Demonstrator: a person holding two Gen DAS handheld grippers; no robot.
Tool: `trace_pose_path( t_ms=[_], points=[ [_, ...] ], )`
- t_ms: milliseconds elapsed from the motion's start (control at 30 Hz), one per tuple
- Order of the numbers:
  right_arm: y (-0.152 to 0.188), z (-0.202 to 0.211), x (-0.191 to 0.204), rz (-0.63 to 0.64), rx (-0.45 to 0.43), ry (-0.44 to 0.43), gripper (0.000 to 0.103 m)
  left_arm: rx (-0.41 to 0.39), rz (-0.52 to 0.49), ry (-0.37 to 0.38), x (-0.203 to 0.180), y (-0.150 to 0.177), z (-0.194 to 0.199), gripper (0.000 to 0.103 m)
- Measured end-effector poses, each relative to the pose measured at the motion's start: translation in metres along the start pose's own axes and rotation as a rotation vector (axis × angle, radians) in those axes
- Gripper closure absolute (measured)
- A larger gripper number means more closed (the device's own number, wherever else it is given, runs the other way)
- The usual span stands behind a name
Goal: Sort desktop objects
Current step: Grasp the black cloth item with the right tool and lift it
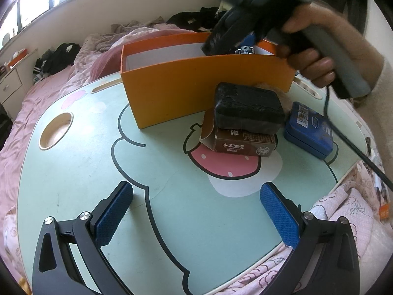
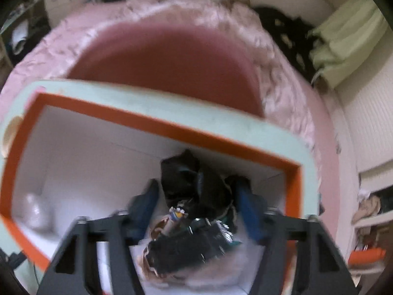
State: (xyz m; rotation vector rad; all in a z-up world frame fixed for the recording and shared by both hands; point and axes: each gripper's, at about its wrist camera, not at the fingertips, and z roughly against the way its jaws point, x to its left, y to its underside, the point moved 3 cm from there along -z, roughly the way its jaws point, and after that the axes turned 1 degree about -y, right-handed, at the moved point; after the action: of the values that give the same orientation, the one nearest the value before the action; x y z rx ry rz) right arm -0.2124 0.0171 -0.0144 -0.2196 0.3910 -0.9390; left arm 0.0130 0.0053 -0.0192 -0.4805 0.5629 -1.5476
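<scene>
**Tongs over the orange box**

Right tongs point steeply down into the orange box, jaws partly closed; blur hides any grip on the dark clutter. My left tongs gape empty. Black case lies crosswise on the carton.

Left wrist view: at centre, on the lap table, open box. Just in front of it, right of centre, carton with flat block on top. Right of that stack, near it, tin. At left of the frame, cup hole in the tabletop. Upper right, over the box's far corner, right gripper. Around the table, bedding.

Right wrist view: in the box, lower centre, heap of small items; lower left inside, rounded object.
</scene>
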Motion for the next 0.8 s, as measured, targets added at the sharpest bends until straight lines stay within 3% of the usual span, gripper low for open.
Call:
trace_pose_path(
  t_ms=[133, 400, 500, 633, 800],
  points=[
    [0.004, 0.015, -0.012, -0.058, -0.075, -0.044, 0.072, -0.002, 0.002, -0.002, 0.0, 0.0, 0.0, 0.0],
    [0.022, 0.115, -0.045, -0.185, -0.461, -0.271, 0.073, -0.003, 0.003, -0.003, 0.0, -0.001, 0.0, 0.0],
    [0.041, 0.15, -0.047, -0.205, -0.543, -0.383, 0.073, -0.003, 0.003, -0.003, 0.0, -0.001, 0.0, 0.0],
    [0.082, 0.171, -0.033, -0.167, -0.535, -0.491, 0.072, -0.003, 0.003, -0.003, 0.0, -0.001, 0.0, 0.0],
    [0.116, 0.153, -0.02, -0.149, -0.412, -0.618, 0.07, -0.003, 0.003, -0.003, 0.0, -0.002, 0.0, 0.0]
  ],
)
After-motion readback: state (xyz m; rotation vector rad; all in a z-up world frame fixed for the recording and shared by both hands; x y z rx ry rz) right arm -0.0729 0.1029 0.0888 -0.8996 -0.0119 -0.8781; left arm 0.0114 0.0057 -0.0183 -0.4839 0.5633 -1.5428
